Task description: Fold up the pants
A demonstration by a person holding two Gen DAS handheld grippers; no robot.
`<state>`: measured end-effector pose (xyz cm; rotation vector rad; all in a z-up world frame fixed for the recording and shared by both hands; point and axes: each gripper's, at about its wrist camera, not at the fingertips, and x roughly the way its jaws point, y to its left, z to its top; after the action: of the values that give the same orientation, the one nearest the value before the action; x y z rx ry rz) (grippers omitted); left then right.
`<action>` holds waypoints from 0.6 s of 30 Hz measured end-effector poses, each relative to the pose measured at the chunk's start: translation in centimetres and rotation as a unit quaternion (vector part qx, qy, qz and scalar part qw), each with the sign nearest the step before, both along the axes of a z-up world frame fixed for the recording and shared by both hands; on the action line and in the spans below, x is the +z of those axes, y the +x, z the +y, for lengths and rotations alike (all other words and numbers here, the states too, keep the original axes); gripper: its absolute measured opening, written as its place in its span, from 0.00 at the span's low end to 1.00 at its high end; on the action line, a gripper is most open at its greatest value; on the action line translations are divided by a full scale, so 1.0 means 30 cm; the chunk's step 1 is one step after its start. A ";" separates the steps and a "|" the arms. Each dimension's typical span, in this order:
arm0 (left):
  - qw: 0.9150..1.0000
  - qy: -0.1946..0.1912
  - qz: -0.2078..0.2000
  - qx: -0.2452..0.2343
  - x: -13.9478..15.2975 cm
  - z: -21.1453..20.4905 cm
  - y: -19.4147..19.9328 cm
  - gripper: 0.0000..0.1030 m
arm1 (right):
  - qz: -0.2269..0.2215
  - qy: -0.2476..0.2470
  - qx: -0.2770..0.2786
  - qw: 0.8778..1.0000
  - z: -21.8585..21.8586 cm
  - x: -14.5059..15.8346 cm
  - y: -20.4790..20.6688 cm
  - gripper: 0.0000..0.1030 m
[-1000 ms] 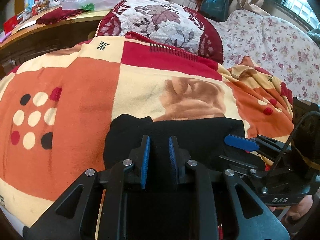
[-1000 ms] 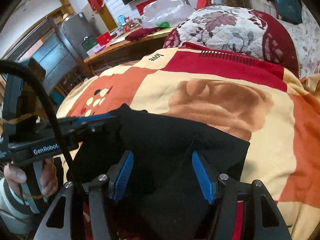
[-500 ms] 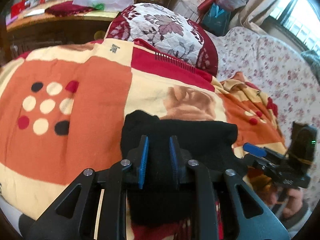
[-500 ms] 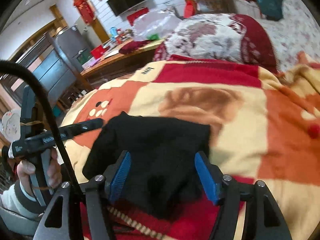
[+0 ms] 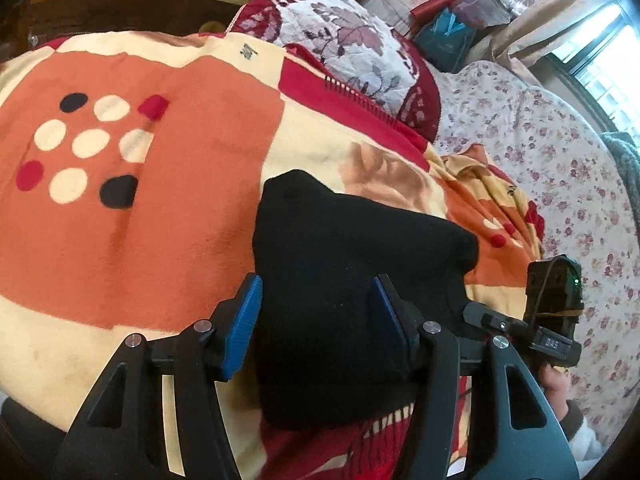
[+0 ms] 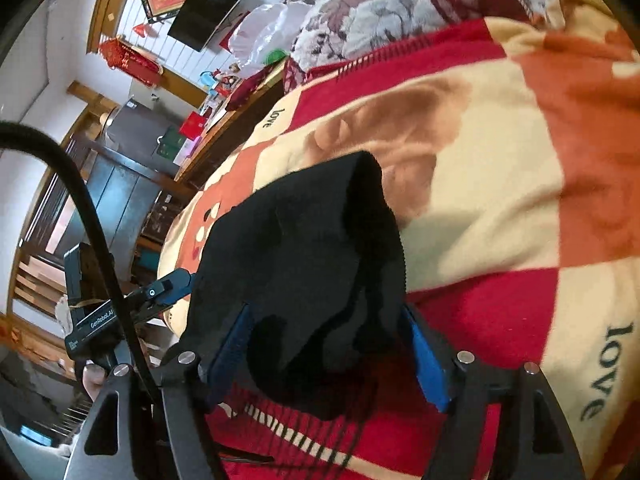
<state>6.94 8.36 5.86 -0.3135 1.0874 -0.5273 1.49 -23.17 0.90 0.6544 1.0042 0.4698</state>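
Pants [image 5: 352,280], black and folded, lie on the patchwork blanket [image 5: 160,220] between both grippers' spread fingers [image 5: 246,316].

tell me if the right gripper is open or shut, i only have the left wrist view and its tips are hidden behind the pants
observer: Open. The right gripper has its blue pads spread wide, with the black pants bunched between them.
operator: any edge of the cloth showing on that side
observer: Yes, a ribbed edge runs down the right side of the bundle.
operator: whats under the right pad
observer: A red patch of the blanket, with the word love printed on the cream patch just beyond it.
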 end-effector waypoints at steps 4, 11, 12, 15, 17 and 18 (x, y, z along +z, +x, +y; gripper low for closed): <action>1.000 0.003 0.007 0.002 -0.032 -0.011 0.014 0.58 | 0.012 0.051 0.012 0.999 0.021 -0.043 0.006 0.72; 0.999 -0.011 0.029 0.010 -0.083 -0.008 0.030 0.65 | 0.003 0.090 0.002 0.996 0.017 -0.072 -0.003 0.79; 1.000 -0.001 0.025 0.008 -0.082 -0.020 0.025 0.67 | 0.005 0.082 0.009 0.997 0.024 -0.068 -0.001 0.80; 1.000 0.015 0.013 -0.009 -0.077 -0.052 0.011 0.66 | 0.006 0.056 0.011 0.998 0.039 -0.052 0.005 0.73; 1.000 0.017 0.004 -0.016 -0.071 -0.063 0.002 0.57 | -0.002 0.030 0.013 0.999 0.053 -0.044 0.002 0.56; 1.000 0.015 -0.002 -0.022 -0.061 -0.070 -0.006 0.51 | -0.007 0.022 0.015 1.000 0.057 -0.036 -0.006 0.52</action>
<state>6.76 6.28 4.03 -0.2619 1.0986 -0.5509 1.30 -21.45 -0.18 0.6751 0.9936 0.5234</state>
